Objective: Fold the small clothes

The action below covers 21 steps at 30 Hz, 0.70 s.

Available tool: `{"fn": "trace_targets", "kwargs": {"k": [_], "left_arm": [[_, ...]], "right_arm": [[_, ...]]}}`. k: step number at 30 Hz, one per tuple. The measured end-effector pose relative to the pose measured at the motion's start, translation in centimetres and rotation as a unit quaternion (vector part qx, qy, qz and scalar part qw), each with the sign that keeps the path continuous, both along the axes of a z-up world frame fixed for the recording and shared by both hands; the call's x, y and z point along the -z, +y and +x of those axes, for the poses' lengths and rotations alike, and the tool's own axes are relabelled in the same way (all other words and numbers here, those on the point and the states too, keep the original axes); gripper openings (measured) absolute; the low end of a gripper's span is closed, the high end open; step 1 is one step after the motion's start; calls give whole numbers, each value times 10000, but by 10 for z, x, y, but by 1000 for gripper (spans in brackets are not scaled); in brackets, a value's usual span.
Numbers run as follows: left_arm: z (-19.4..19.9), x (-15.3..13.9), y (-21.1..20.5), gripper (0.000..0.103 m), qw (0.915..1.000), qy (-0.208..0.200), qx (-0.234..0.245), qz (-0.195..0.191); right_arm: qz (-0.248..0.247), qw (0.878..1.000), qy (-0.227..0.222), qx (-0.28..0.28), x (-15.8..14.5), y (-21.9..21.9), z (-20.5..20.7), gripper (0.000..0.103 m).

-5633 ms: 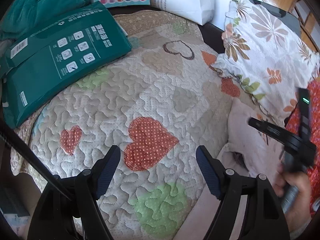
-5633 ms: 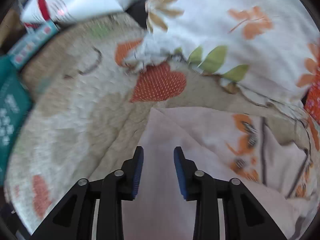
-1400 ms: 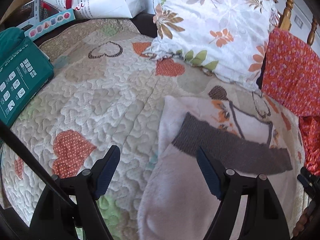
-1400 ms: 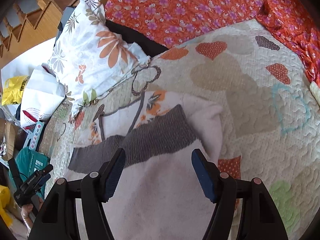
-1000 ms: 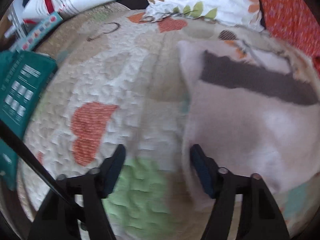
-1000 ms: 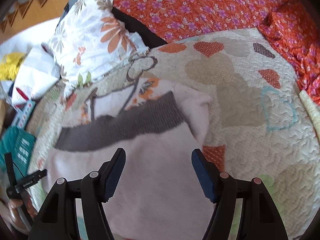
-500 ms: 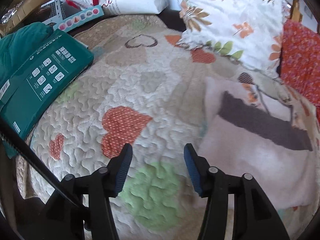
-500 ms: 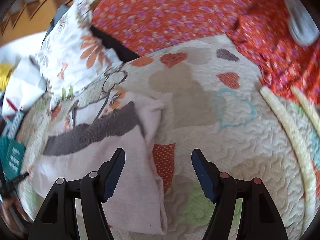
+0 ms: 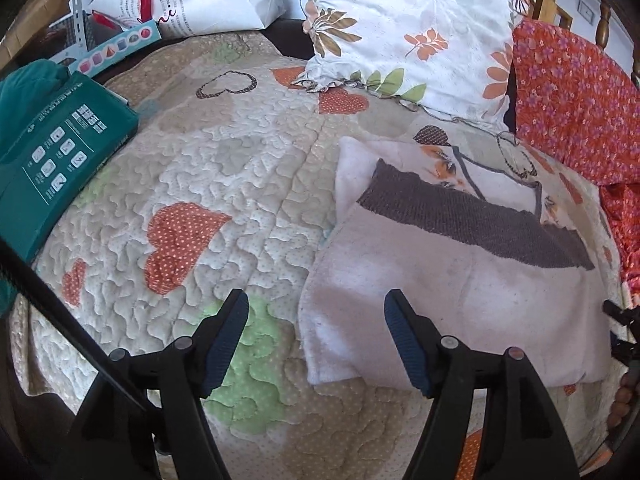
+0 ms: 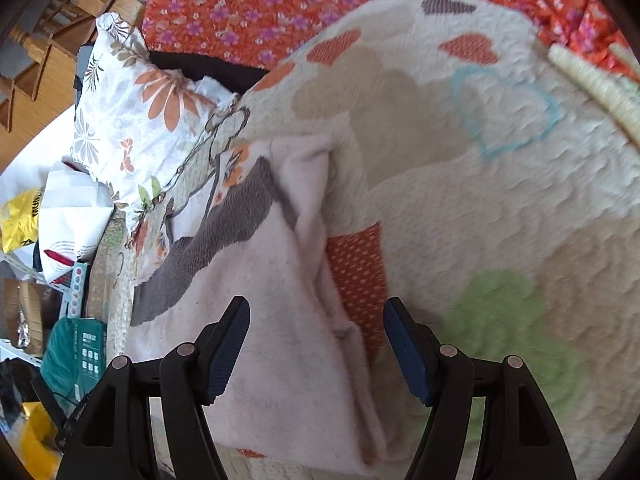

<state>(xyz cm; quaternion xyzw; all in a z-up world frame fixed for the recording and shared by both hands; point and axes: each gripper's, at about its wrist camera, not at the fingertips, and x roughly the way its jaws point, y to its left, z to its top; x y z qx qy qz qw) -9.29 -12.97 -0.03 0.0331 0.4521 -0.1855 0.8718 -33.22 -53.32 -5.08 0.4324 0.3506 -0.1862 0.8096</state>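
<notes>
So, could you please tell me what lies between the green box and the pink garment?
Only bare heart-patterned quilt lies between the green box and the pink garment, seen in the left wrist view.

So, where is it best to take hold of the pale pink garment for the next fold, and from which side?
Probably at its two near corners. The pale pink garment lies flat on the quilt, its grey waistband at the far end, its near hem free. The left tool, open, straddles the left edge; the right tool, open, straddles the right edge. Come down from above, one pad sliding under each corner.
</notes>
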Motion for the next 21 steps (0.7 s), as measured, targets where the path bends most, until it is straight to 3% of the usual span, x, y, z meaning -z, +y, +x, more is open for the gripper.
{"fn": "trace_targets", "kwargs": {"k": [4,6,7,8,11,14,18,21], "left_arm": [[9,-1,6,70,9998,62,-107,-135],[18,-4,14,70,9993,100,-262,-242],[22,-6,19,70,9988,119,-335,-323],[26,-8,24,70,9983,136,-405,-405],[38,-18,48,70,9949,195,-654,-746],[46,-25,74,70,9902,231,-928,-1017],[54,-29,107,70,9811,337,-1279,-1415],[59,-33,131,70,9737,324,-1550,-1640]], "right_arm": [[-126,9998,-142,-23,7,9,13,75],[-288,9995,-89,1,7,14,17,68],[-279,9996,-43,-39,7,15,20,38],[-144,9998,8,-129,9,16,23,21],[-276,9995,149,-75,-9,23,32,18],[-483,9987,-23,-166,-42,43,52,18],[-944,9920,-160,-821,-84,108,124,17],[-995,9859,-170,-1333,-88,162,176,17]]}}
